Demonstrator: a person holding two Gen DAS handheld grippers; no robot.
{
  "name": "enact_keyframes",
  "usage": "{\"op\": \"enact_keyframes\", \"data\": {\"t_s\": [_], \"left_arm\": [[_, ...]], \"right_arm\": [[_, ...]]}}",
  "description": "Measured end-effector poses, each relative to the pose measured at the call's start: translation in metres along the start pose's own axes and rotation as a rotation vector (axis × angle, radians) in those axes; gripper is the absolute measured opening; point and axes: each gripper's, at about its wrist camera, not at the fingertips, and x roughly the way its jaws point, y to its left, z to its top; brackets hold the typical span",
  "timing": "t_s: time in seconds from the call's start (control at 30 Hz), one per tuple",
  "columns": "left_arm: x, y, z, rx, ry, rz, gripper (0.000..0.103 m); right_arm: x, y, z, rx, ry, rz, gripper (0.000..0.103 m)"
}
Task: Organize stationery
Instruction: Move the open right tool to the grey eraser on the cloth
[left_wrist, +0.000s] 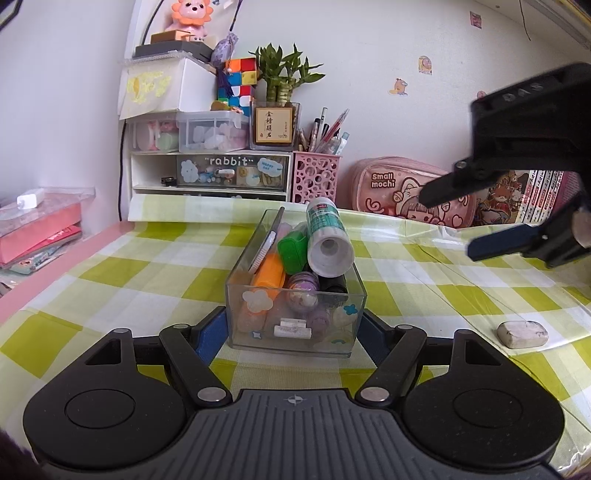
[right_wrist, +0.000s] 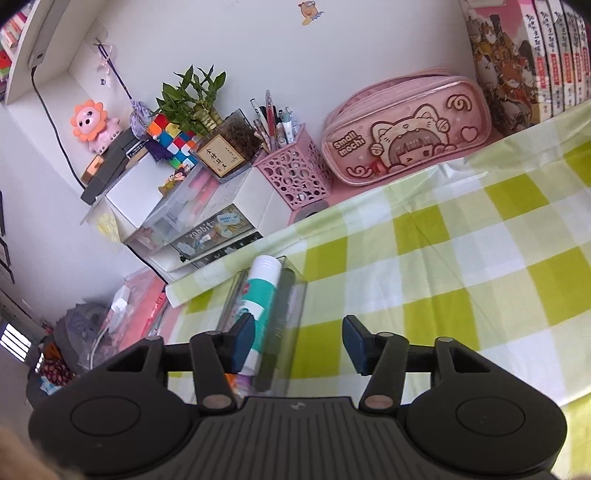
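A clear plastic box (left_wrist: 295, 325) stands on the green checked cloth, filled with an orange marker (left_wrist: 267, 275), a green item (left_wrist: 293, 251) and other small stationery. A white and teal glue stick (left_wrist: 327, 236) lies on top, its far end on the box's back rim. My left gripper (left_wrist: 293, 332) is shut on the near end of the box, one blue pad on each side wall. My right gripper (left_wrist: 469, 218) hovers to the right of the box, above it, open and holding nothing. In the right wrist view the glue stick (right_wrist: 258, 295) lies just beyond the left pad of the right gripper (right_wrist: 299, 343).
A grey eraser (left_wrist: 522, 334) lies on the cloth at the right. Along the back wall stand a drawer unit (left_wrist: 210, 171), a pink pen holder (left_wrist: 314, 177), a pink pencil case (left_wrist: 402, 192) and a row of books (left_wrist: 543, 195). Clutter is piled off the table's left edge.
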Motion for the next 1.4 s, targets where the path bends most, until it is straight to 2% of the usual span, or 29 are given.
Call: {"op": "enact_keyframes", "data": {"t_s": [0.03,0.1,0.23,0.4,0.7,0.83,0.97,1.17,1.4], "left_arm": [[0.0,0.0,0.0,-0.001,0.001,0.0,0.073],[0.0,0.0,0.0,-0.002,0.001,0.003,0.073],[0.0,-0.002,0.0,0.003,-0.004,0.013,0.073],[-0.001,-0.002,-0.002,0.002,-0.016,0.024,0.073],[-0.003,0.0,-0.003,-0.006,-0.027,0.021,0.073],[-0.004,-0.001,-0.004,-0.009,-0.04,0.026,0.073],[-0.005,0.0,-0.004,-0.012,-0.043,0.026,0.073],[-0.005,0.0,-0.004,-0.011,-0.043,0.026,0.073],[-0.005,0.0,-0.004,-0.012,-0.044,0.027,0.073]], "right_arm": [[-0.006,-0.004,-0.001,-0.027,-0.001,-0.015,0.069],[-0.016,-0.011,-0.005,-0.092,0.003,-0.05,0.071],[-0.031,-0.023,-0.02,-0.245,0.021,-0.136,0.071],[-0.041,-0.036,-0.04,-0.383,0.061,-0.17,0.071],[-0.048,-0.048,-0.055,-0.556,0.068,-0.135,0.073],[-0.04,-0.058,-0.058,-0.55,0.086,-0.113,0.074],[-0.036,-0.061,-0.061,-0.547,0.055,-0.092,0.074],[-0.031,-0.048,-0.066,-0.601,0.052,-0.098,0.056],[-0.028,-0.037,-0.072,-0.635,0.08,-0.003,0.039]]}}
